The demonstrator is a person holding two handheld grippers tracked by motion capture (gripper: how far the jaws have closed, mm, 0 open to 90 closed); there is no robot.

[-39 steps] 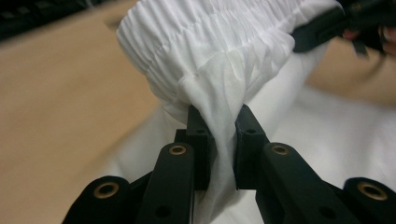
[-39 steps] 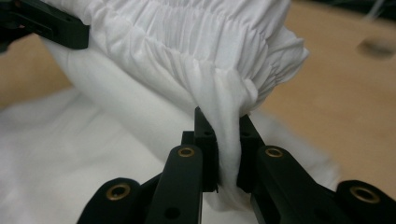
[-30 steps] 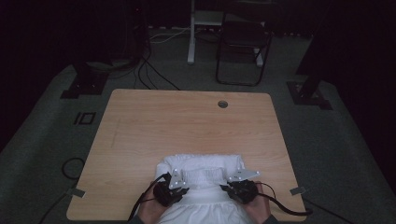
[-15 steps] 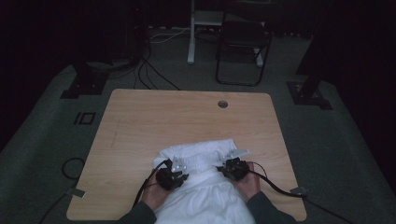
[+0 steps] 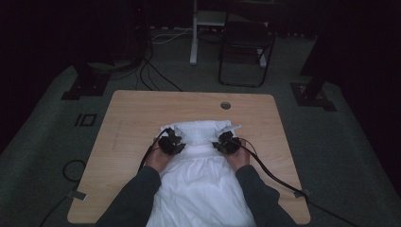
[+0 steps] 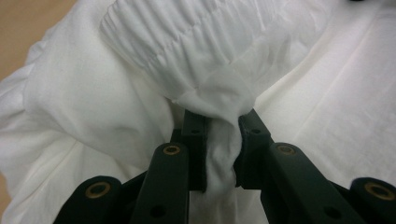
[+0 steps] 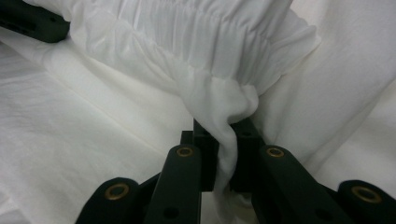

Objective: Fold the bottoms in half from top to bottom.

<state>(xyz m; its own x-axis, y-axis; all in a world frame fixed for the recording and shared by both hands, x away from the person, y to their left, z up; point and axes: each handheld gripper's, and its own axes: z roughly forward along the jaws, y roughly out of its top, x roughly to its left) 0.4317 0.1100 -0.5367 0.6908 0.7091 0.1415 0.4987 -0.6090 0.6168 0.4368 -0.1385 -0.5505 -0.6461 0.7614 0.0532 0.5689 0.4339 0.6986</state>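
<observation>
Both hands have carried the white gathered-cotton garment [image 5: 201,175] forward across the light wooden table [image 5: 137,113] since a second ago, when the grippers sat near the table's near edge with the cloth bunched just ahead of them. The left gripper [image 5: 171,142] has its jaws nearly closed on a pinch of fabric, which shows squeezed between them in the left gripper view [image 6: 219,154], with the elastic waistband [image 6: 187,42] folded over just beyond the jaw tips. The right gripper [image 5: 227,142] clamps a twist of cloth [image 7: 224,154] the same way. Behind the jaws the garment now lies stretched flat toward the person, so this looks like a fold or spreading pull well under way.
</observation>
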